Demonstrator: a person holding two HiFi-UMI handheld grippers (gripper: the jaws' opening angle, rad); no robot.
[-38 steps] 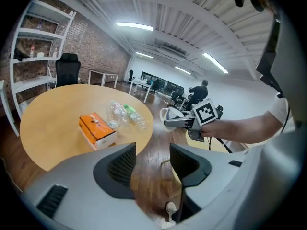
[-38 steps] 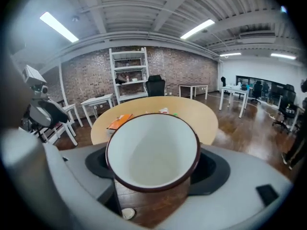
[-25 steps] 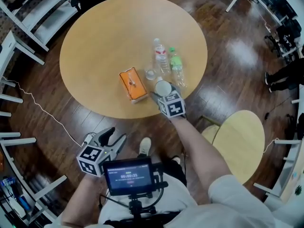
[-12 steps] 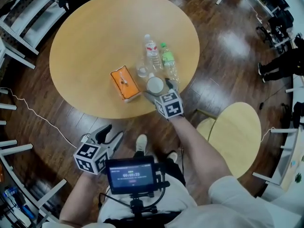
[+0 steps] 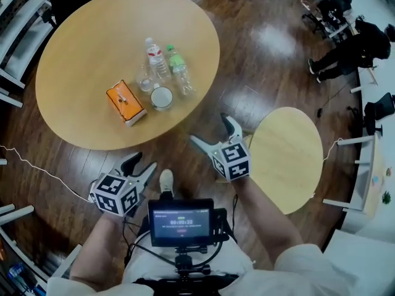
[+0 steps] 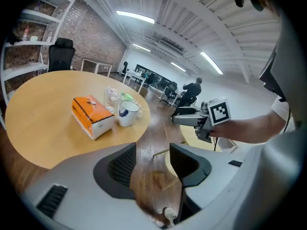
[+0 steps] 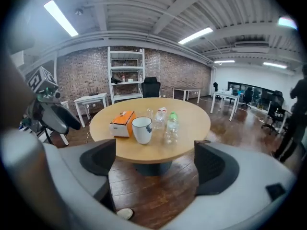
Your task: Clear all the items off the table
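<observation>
On the round wooden table (image 5: 80, 36) stand an orange tissue box (image 5: 123, 102), a white mug (image 5: 162, 97), a small glass (image 5: 144, 79), a clear bottle (image 5: 155, 59) and a green-capped bottle (image 5: 180, 69). My right gripper (image 5: 213, 134) hangs over the floor, off the table's near edge; its jaws have just opened wide and nothing is between them. In the right gripper view the mug (image 7: 142, 129) and box (image 7: 122, 122) sit well ahead of it. My left gripper (image 5: 139, 165) is open and empty, low at the left, and sees the box (image 6: 91, 115) and mug (image 6: 127, 113).
A smaller round yellow table (image 5: 287, 156) stands at the right, close to my right arm. White shelving (image 5: 12, 17) lines the left side. A person in dark clothes (image 5: 339, 48) is far off at the upper right. A cable (image 5: 37, 165) trails over the wooden floor.
My right gripper opened round the white mug, left it standing on the table, and drew back and up over the floor. The left gripper shifted slightly; the view swung right.
</observation>
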